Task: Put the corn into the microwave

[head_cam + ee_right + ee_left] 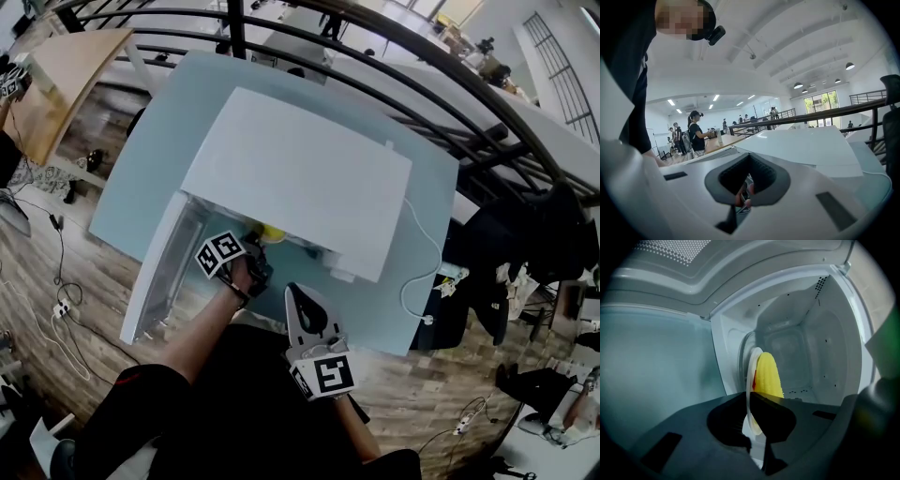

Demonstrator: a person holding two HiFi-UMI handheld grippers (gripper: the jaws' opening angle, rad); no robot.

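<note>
The left gripper (pixel 751 425) clamps the rim of a white plate (pixel 751 380) carrying the corn (pixel 768 376), at frame centre inside the open microwave (pixel 820 343). The right gripper (pixel 298 298), lower centre, is closed and empty.

Looking down on a pale blue table (pixel 141 178) standing on wood-plank flooring (pixel 94 281), with a white cable (pixel 433 246) looping along its right side and ending at a plug near the near right corner. Catching a dark metal railing (pixel 235 28) curving round the far side and a wooden desk (pixel 66 80) sitting far left. Taking in a white power strip (pixel 62 307) lying on the floor at left. Glimpsing, beyond the railing, a person in a cap and dark shirt (pixel 696 133) standing under glowing ceiling lamps (pixel 798 86).
</note>
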